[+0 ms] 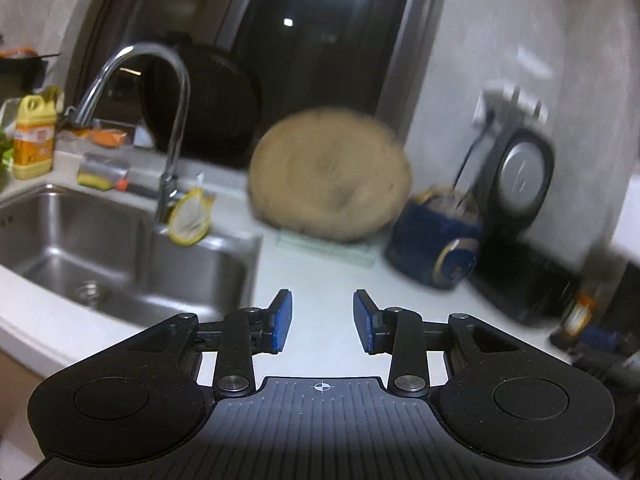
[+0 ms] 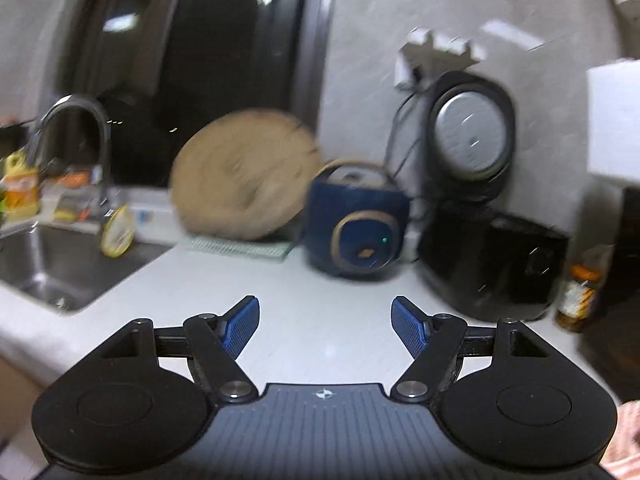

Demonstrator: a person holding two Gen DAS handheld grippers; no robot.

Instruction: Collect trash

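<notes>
A yellow-and-white fruit peel [image 1: 190,218] leans at the base of the faucet on the sink's far rim; it also shows in the right wrist view [image 2: 117,232]. My left gripper [image 1: 322,320] is open and empty, held above the white counter right of the sink, well short of the peel. My right gripper [image 2: 325,328] is open wide and empty above the counter, with the peel far to its left. Both views are motion-blurred.
Steel sink [image 1: 132,268] and faucet [image 1: 176,128] at left. A round wooden board [image 1: 330,174] leans on the wall over a green mat. Blue cooker [image 2: 356,226], black appliance [image 2: 492,256] and a bottle [image 2: 576,296] stand at right. Yellow detergent bottle [image 1: 34,138] behind the sink.
</notes>
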